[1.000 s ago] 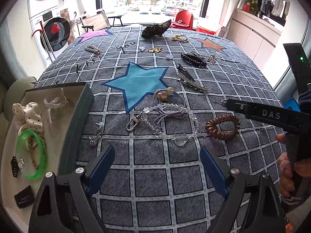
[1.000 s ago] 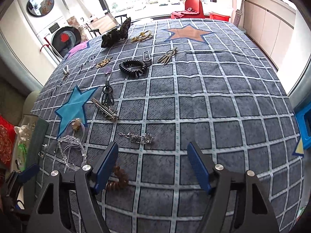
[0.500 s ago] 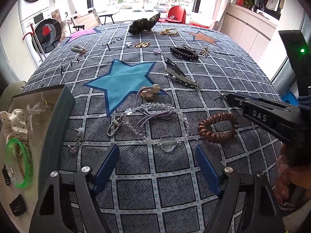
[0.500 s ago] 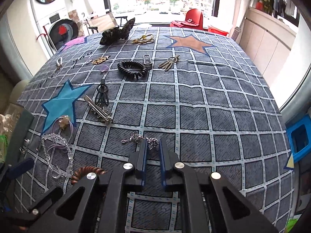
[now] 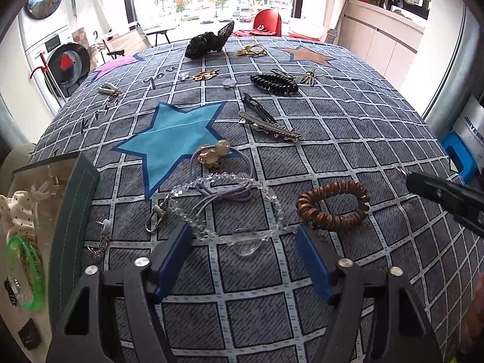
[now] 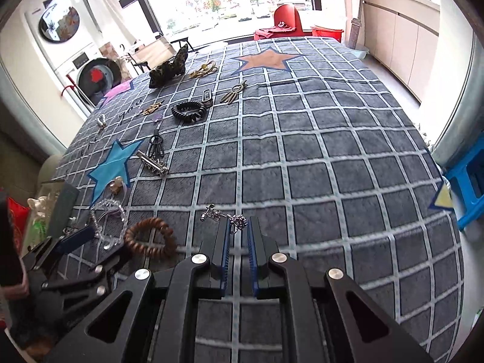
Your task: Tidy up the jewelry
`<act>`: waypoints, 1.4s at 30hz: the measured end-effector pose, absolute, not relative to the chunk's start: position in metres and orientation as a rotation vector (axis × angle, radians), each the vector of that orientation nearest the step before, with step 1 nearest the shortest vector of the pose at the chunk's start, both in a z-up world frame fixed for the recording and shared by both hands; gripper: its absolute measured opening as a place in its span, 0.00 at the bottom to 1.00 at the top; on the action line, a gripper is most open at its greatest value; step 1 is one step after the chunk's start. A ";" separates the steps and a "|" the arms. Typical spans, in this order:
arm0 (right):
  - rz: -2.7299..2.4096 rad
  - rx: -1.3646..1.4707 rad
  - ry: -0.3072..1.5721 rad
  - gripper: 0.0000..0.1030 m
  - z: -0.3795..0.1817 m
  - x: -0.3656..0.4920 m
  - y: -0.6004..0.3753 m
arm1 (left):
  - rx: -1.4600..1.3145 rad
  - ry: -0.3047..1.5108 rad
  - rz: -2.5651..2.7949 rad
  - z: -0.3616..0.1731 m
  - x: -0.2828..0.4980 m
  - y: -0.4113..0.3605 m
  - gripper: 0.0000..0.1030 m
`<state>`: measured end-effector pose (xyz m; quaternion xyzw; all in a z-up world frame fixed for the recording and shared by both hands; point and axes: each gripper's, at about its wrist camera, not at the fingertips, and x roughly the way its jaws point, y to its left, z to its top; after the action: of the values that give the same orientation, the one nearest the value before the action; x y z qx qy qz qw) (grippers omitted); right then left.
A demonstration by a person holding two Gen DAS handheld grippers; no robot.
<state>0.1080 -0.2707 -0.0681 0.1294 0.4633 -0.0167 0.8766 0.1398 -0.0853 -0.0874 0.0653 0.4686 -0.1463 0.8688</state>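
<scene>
On the grey checked cloth [image 5: 348,139] lies a clear bead bracelet [image 5: 230,178] with a round glass charm. My left gripper [image 5: 243,233] straddles its near end, and its jaws are closing with the pads still clear of the beads. A brown spiral hair tie [image 5: 332,205] rests just to the right. In the right wrist view my right gripper [image 6: 239,228] is shut on one end of a small silver chain [image 6: 213,213]. The rest of the chain trails left of the tips. In the left wrist view the right gripper's arm juts in at the right edge.
An open grey box [image 5: 75,199] at the left edge holds a green bangle [image 5: 27,272] and a dotted scrunchie. Further back lie a purple hair band with charms [image 5: 211,154], a silver star clip [image 5: 269,127], a black spiral tie [image 5: 273,83] and several smaller pieces.
My left gripper has come closer to the bead bracelet and its jaws have narrowed. My right gripper has gone from wide open to shut on the silver chain, and has shifted with it.
</scene>
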 end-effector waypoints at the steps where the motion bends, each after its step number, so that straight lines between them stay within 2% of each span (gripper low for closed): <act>1: -0.034 0.273 0.965 0.12 -0.067 0.104 -0.271 | 0.137 0.978 -0.307 -0.087 0.140 -0.085 0.60; 2: -0.031 0.276 0.964 0.12 -0.067 0.099 -0.271 | 0.137 0.972 -0.310 -0.086 0.139 -0.086 0.49; 3: -0.030 0.280 0.964 0.12 -0.067 0.095 -0.271 | 0.138 0.967 -0.313 -0.085 0.139 -0.086 0.33; 4: -0.029 0.285 0.964 0.12 -0.067 0.090 -0.271 | 0.138 0.965 -0.319 -0.084 0.139 -0.087 0.25; 5: -0.027 0.288 0.966 0.12 -0.067 0.087 -0.271 | 0.141 0.965 -0.324 -0.084 0.138 -0.087 0.10; 6: -0.026 0.291 0.968 0.12 -0.067 0.085 -0.271 | 0.139 0.967 -0.330 -0.084 0.138 -0.088 0.02; 24: -0.017 0.325 0.938 0.12 -0.054 0.051 -0.277 | 0.123 0.952 -0.410 -0.059 0.112 -0.101 0.02; 25: -0.019 0.326 0.935 0.12 -0.053 0.049 -0.278 | 0.135 0.942 -0.414 -0.058 0.110 -0.104 0.04; 26: -0.022 0.328 0.931 0.12 -0.051 0.046 -0.280 | 0.140 0.936 -0.420 -0.057 0.109 -0.107 0.37; 27: -0.025 0.333 0.927 0.12 -0.050 0.044 -0.283 | 0.141 0.937 -0.424 -0.056 0.108 -0.110 1.00; 28: -0.027 0.336 0.925 0.12 -0.050 0.043 -0.285 | 0.141 0.920 -0.408 -0.055 0.105 -0.110 0.97; 35: -0.056 0.361 0.911 0.12 -0.048 0.030 -0.301 | 0.140 0.902 -0.373 -0.050 0.113 -0.128 0.98; 38: -0.068 0.370 0.908 0.12 -0.048 0.025 -0.308 | 0.098 0.977 -0.384 -0.060 0.122 -0.137 0.84; 42: -0.086 0.380 0.903 0.12 -0.047 0.017 -0.316 | 0.070 1.047 -0.352 -0.076 0.129 -0.148 0.83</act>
<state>0.0174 -0.3161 -0.0471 0.1827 0.4336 -0.0412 0.8814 0.1294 -0.1485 -0.0764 0.0332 0.4973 -0.1670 0.8507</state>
